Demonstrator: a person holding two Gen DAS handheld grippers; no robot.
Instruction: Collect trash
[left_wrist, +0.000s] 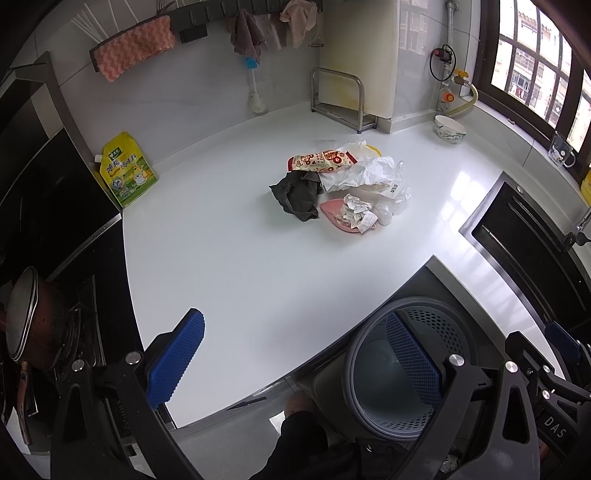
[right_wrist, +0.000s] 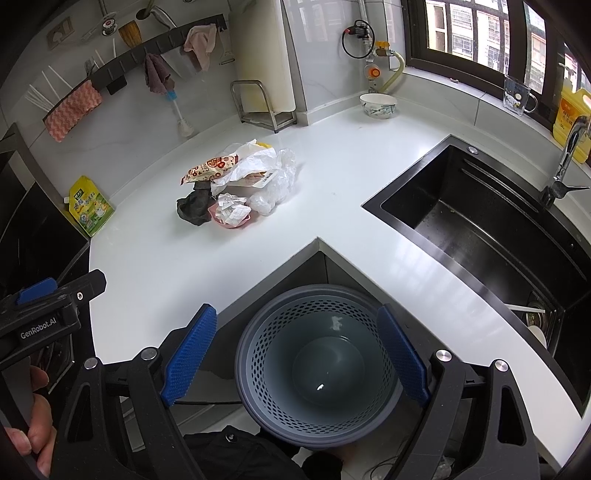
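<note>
the trash pile (left_wrist: 340, 184) lies in the middle of the white counter (left_wrist: 229, 251), well apart from both tongs, with bare counter between. in it are a printed snack wrapper (left_wrist: 321, 159), crumpled white paper (left_wrist: 364, 171), a dark crumpled rag (left_wrist: 297, 195), a pink dish (left_wrist: 334, 218) holding torn paper scraps (left_wrist: 354, 214), and clear plastic (left_wrist: 393, 201).

the left gripper (left_wrist: 295, 363) hangs over the near counter edge with its blue pads spread wide and nothing between them. the right gripper (right_wrist: 295, 354) is also spread wide, held above the grey perforated bin (right_wrist: 317, 373), which stands on the floor in the counter's inner corner; a small white scrap (right_wrist: 336, 323) sits inside it.

around: a yellow seasoning pouch (left_wrist: 127, 170) against the wall at left, a bowl (right_wrist: 378, 105) at the back, a black sink (right_wrist: 491, 236) at right, a metal rack (left_wrist: 341, 99) behind the pile. nothing stands between the tongs and the pile.
</note>
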